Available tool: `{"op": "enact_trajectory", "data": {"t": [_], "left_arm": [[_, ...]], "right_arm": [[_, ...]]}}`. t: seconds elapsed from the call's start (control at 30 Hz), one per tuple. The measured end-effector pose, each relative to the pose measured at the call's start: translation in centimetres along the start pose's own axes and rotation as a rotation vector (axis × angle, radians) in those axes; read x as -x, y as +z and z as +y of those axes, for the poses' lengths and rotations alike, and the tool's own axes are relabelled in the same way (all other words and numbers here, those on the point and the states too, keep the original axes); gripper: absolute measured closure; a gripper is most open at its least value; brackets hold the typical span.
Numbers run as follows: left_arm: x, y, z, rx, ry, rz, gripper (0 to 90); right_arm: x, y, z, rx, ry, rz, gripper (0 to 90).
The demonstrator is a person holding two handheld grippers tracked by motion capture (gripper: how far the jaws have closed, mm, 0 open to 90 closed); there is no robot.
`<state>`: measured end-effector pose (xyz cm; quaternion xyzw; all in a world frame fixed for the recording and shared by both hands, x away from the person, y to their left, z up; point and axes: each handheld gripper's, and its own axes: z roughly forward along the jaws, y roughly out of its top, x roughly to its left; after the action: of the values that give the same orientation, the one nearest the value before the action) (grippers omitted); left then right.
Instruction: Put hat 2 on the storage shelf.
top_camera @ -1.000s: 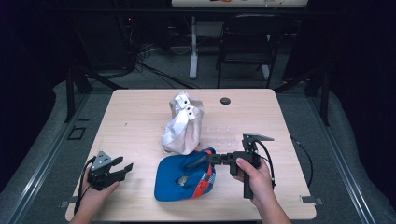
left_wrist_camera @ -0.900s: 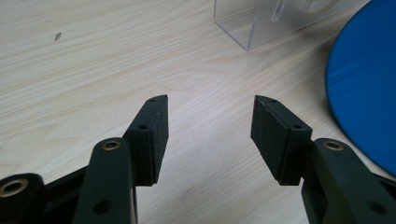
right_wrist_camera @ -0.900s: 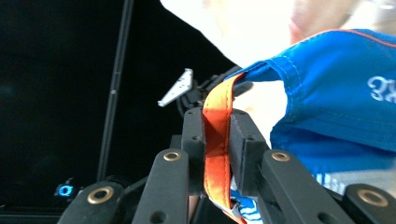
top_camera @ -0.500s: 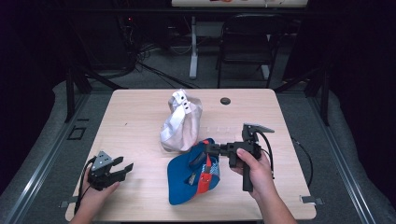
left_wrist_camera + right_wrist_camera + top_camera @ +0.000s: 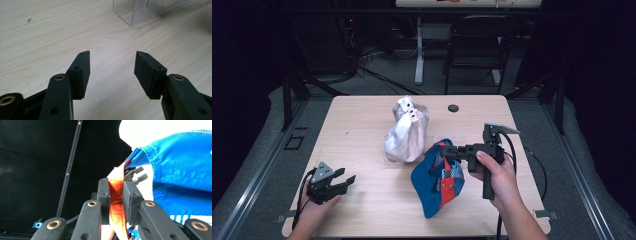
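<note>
A blue cap with orange and white panels hangs from my right gripper above the table's front middle, its lower edge near the wood. In the right gripper view my right gripper is shut on the cap's orange strap, with the blue cloth to the right. A beige and white cap sits just behind it on a clear stand. My left gripper rests low at the front left, open with nothing between its pads.
The wooden table has bare room on its left half. A small black disc lies near the far edge. A chair and cables stand on the floor beyond the table.
My right gripper has risen with the blue cap, which went from lying flat on the table to hanging from the jaws. The left gripper has not moved.
</note>
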<state>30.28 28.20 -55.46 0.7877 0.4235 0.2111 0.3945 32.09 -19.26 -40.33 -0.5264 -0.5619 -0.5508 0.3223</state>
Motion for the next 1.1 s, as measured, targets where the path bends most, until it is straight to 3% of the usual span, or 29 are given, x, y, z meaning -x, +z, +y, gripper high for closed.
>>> {"op": "enact_trajectory", "data": {"t": [0.1, 0.13, 0.23, 0.47, 0.53, 0.83, 1.1], "left_arm": [[0.0, 0.0, 0.0, 0.001, -0.002, 0.0, 46.9], [0.0, 0.0, 0.0, 0.001, -0.001, 0.0, 46.9], [0.1, -0.1, 0.1, 0.002, 0.0, 0.0, 46.9], [0.0, -0.1, 0.2, -0.005, 0.003, 0.005, 46.9], [0.0, 0.0, 0.2, -0.007, 0.008, 0.009, 46.9], [-0.2, -0.1, 0.1, 0.005, -0.006, 0.012, 46.9], [-0.1, -0.1, 0.0, -0.002, 0.0, 0.0, 46.9]], "right_arm": [[-0.7, -0.4, 0.2, 0.003, -0.013, -0.033, 78.2], [-1.4, -1.0, 0.5, 0.015, -0.025, -0.065, 78.2], [-2.0, -1.9, 1.0, 0.048, -0.031, -0.097, 78.2], [-3.4, -3.8, 2.7, 0.106, -0.017, -0.113, 78.2], [-4.4, -4.3, 3.9, 0.138, -0.007, -0.129, 78.2], [-7.0, -5.0, 7.5, 0.244, -0.026, -0.184, 78.2], [-7.1, -4.9, 9.8, 0.298, -0.028, -0.242, 78.2]]}}
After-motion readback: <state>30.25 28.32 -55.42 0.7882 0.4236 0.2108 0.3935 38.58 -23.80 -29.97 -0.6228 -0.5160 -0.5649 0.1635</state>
